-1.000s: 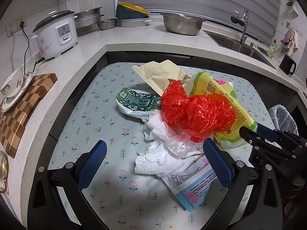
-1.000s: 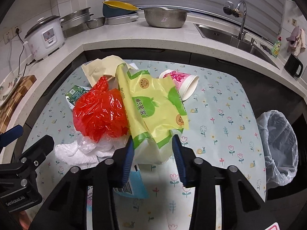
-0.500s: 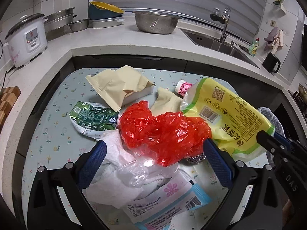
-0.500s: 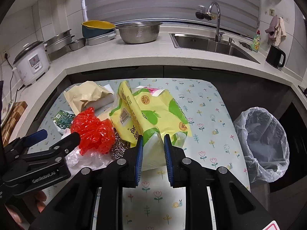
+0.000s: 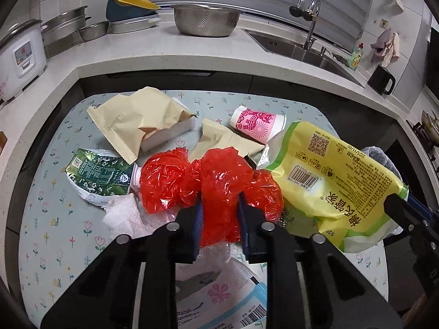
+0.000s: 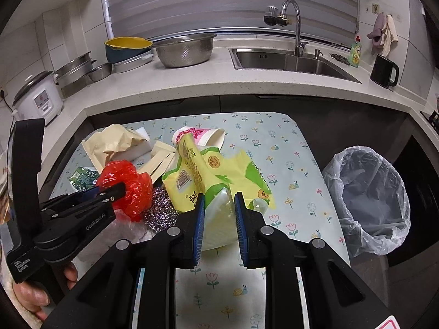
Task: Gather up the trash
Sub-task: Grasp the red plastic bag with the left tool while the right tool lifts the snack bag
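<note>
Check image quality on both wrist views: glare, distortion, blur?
Left wrist: strong fisheye bend on the counter edge; white glare spots on the red plastic bag; barcode on the yellow package stays sharp, no motion blur. Right wrist: same barrel warp and dark corner vignette; sink and bin liner evenly lit; soft shadow under the fingers.

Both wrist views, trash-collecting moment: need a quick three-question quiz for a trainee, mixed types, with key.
1. True or false: the left gripper is closed on the red plastic bag.
2. What does the right gripper hold? A) pink paper cup B) yellow-green package C) steel scourer
3. Fill in: the lined trash bin stands beside the table's ____ edge in the right wrist view.

Key: 1 true, its jaws have just been closing on the bag; 2 B, the yellow-green package; 3 right.
</note>
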{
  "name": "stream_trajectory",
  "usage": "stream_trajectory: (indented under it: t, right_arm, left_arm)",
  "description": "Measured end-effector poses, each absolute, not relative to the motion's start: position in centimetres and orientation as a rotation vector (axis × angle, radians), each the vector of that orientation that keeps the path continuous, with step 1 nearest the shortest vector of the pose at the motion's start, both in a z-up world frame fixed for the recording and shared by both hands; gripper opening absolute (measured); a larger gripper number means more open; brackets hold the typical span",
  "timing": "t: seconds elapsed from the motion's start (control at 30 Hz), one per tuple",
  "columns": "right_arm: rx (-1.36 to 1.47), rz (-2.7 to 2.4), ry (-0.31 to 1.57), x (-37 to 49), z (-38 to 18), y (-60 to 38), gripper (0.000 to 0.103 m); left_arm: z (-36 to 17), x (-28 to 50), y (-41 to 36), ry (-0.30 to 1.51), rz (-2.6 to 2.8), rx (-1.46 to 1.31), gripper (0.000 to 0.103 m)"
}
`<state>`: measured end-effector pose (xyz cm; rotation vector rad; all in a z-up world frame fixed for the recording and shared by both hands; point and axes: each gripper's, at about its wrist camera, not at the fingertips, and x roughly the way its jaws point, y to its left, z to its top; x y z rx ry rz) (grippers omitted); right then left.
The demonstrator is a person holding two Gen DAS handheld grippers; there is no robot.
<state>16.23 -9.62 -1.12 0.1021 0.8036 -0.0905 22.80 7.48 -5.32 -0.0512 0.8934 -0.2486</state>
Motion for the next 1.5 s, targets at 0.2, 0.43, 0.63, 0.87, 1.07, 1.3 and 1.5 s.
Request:
stream_trajectory:
  t: [0.2, 0.43, 0.63, 0.87, 1.07, 1.3, 1.5]
  right_arm:
    - [0.118, -0.125, 0.744, 14.7, 1.3, -11.5, 0.020]
    - [0.133, -0.183, 0.678, 12.1, 4.0, -14.5, 0.019]
    - [0.151, -0.231, 0.699, 9.9, 4.5, -17.4, 0.019]
    - [0.173, -0.236, 0.907, 6.1, -1.0, -19.1, 0.020]
    - [0.270, -0.176, 1.076, 3.5, -6.2, -19.4, 0.040]
    - [0.235, -0.110, 1.068, 4.7, -6.8, -17.1, 0.057]
    - [0.155, -0.076, 1.063, 6.8, -7.6, -15.1, 0.057]
  left_arm:
    - [-2.4, 20.9, 7.2, 0.836, -0.267, -0.049, 0.016]
    - [1.5, 18.2, 4.9, 0.778, -0.316, -0.027, 0.016]
    - [3.2, 15.6, 1.5, 0.762, -0.376, 0.012, 0.016]
    - [1.3, 12.4, -0.4, 0.817, -0.414, 0.047, 0.016]
    - [-1.5, 9.9, -0.4, 0.896, -0.406, 0.065, 0.016]
    - [-3.4, 8.1, -0.3, 0.944, -0.399, 0.093, 0.016]
    - [-4.1, 8.0, 0.1, 0.959, -0.377, 0.104, 0.016]
